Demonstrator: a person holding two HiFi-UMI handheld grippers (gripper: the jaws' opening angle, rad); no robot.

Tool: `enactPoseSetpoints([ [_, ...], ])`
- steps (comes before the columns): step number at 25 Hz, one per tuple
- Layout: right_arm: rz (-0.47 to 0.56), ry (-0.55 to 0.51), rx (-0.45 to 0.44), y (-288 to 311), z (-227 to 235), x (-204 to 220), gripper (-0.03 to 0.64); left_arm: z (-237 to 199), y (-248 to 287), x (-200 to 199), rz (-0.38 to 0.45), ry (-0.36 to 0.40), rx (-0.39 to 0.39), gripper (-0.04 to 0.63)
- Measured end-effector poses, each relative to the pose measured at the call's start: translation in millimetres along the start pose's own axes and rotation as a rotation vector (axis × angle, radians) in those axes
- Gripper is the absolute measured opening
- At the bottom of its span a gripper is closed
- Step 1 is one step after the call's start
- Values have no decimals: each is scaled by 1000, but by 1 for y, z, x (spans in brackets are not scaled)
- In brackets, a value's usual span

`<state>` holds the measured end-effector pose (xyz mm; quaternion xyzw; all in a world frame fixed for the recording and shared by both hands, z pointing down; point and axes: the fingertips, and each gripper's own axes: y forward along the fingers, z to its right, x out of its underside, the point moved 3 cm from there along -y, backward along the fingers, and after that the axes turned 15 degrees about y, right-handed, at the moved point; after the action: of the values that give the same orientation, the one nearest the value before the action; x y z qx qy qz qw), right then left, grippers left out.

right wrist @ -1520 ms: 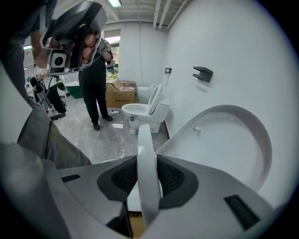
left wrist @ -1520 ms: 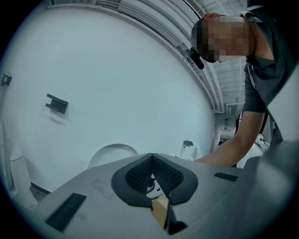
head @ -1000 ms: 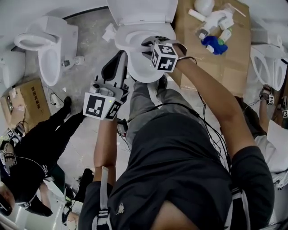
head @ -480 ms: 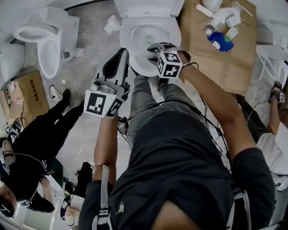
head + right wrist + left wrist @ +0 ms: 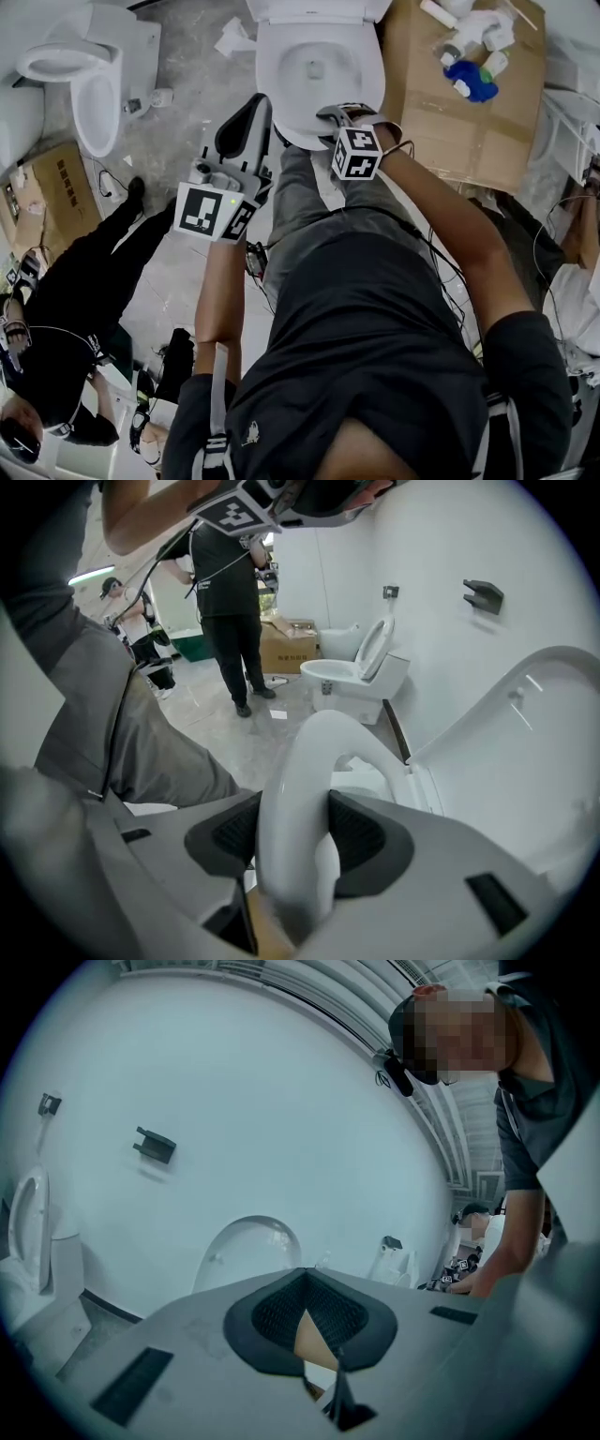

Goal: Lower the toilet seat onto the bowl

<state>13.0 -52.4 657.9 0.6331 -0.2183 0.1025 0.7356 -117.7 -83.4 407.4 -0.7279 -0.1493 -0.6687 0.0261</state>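
The white toilet (image 5: pixel 281 56) stands at the top of the head view, its seat (image 5: pixel 273 80) lying low over the bowl. My right gripper (image 5: pixel 339 114) is at the seat's front rim. In the right gripper view the white seat ring (image 5: pixel 300 761) runs between the two dark pads (image 5: pixel 361 832) of my right gripper (image 5: pixel 292 834), whose jaws are opening. The lid (image 5: pixel 525 724) stands up behind. My left gripper (image 5: pixel 246 117) hangs left of the bowl, touching nothing. Its jaws (image 5: pixel 305 1312) are shut and hold nothing.
A second toilet (image 5: pixel 84 84) stands at the left, also seen in the right gripper view (image 5: pixel 352 672). Flattened cardboard (image 5: pixel 441 112) with bottles (image 5: pixel 469 80) lies right of the bowl. A person in black (image 5: pixel 66 309) and a cardboard box (image 5: pixel 47 197) are at the left.
My right gripper has come back from over the bowl to its front edge, bringing the seat down with it. The left gripper has stayed beside the bowl.
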Motion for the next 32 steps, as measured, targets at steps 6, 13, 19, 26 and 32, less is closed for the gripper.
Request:
enactPoseSetpoints([
  [6, -28, -11, 0, 27, -19, 19, 218, -8, 4, 21, -33, -29, 6, 0],
  [13, -58, 26, -50, 61, -40, 42, 233, -18, 7, 46, -65, -51, 9, 0],
  [19, -92, 46, -95, 94, -57, 62, 248, -29, 9, 75, -96, -67, -3, 0],
  [26, -137, 61, -94, 131, -71, 84, 253, -35, 12, 104, -132, -86, -8, -1],
  [32, -190, 108, -132, 167, -80, 105, 253, -44, 9, 127, -160, -99, -11, 0],
])
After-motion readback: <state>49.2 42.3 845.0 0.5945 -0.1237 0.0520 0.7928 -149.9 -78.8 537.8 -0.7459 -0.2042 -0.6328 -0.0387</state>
